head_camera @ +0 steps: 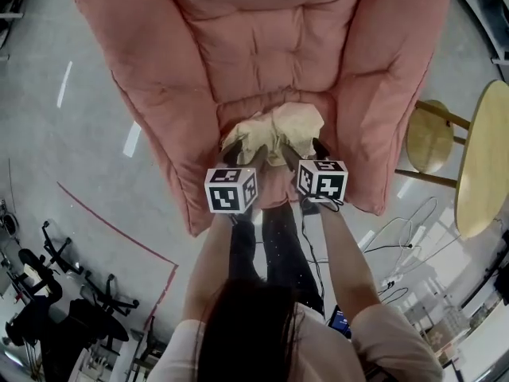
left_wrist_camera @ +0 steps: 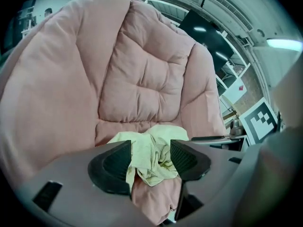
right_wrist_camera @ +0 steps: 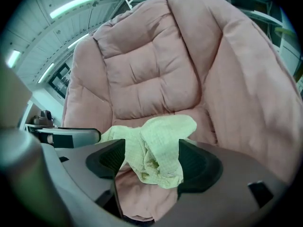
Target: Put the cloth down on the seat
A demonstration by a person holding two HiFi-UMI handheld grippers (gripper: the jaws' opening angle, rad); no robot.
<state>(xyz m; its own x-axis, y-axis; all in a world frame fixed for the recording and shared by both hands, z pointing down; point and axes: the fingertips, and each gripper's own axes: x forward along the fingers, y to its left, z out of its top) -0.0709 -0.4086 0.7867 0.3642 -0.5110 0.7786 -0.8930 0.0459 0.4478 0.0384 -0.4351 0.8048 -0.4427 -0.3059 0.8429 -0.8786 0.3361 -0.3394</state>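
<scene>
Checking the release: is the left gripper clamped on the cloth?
No: the jaws of the left gripper stand apart, and the cloth lies crumpled on the seat.

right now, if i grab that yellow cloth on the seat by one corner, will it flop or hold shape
Probably floppy: the cloth lies crumpled in soft folds on the seat, so it should drape from one grip. It looks thin and light, and would likely bunch up if pushed.

Pale short-sleeved top (head_camera: 382, 333), dark trousers (head_camera: 278, 253); black-and-white marker cubes (head_camera: 231, 189) on left gripper (left_wrist_camera: 150, 157), right gripper (right_wrist_camera: 151, 157).
</scene>
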